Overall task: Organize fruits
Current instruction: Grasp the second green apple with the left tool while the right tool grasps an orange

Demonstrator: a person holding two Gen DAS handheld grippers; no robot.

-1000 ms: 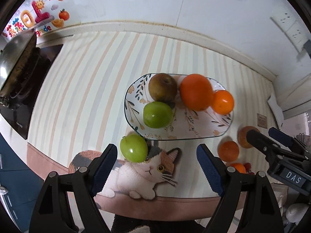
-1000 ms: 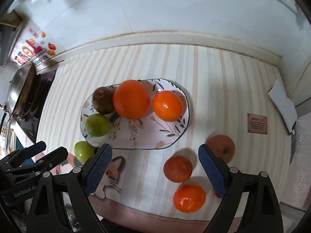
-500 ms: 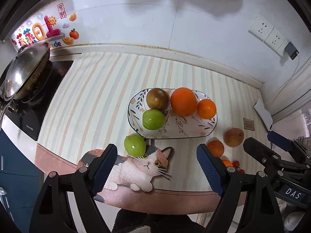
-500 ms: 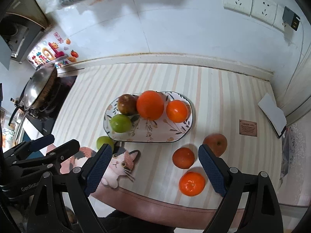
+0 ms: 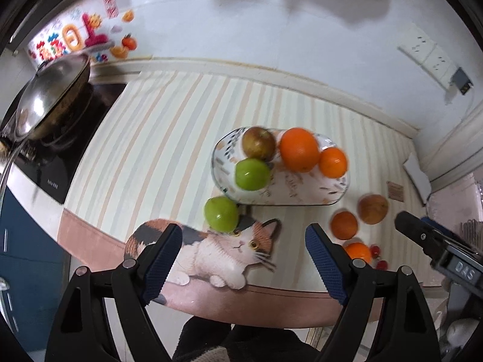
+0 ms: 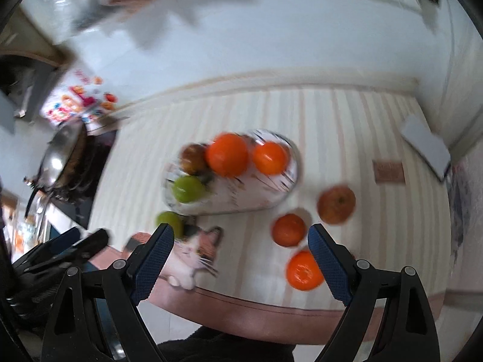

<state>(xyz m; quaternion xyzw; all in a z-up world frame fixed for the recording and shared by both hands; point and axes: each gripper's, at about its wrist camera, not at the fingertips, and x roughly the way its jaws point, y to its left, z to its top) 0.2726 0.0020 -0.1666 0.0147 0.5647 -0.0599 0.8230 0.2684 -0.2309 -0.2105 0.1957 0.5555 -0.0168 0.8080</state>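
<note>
Four fruits sit in the oval floral plate [image 5: 338,194], whose long axis runs left to right across the middle of the left wrist view: a brownish apple [image 5: 259,143], a green apple [image 5: 252,174], a large orange [image 5: 299,149] and a smaller orange [image 5: 333,162]. Another green apple [image 5: 221,214] lies just below the plate's left end, touching the cat picture [image 5: 211,249]. Right of the plate lie a russet apple [image 5: 372,209] and two oranges [image 5: 344,225]. "DAS" reads on the right gripper [image 5: 459,267] at lower right. The left gripper [image 5: 244,261] and right gripper [image 6: 241,258] both stand wide apart, empty.
</note>
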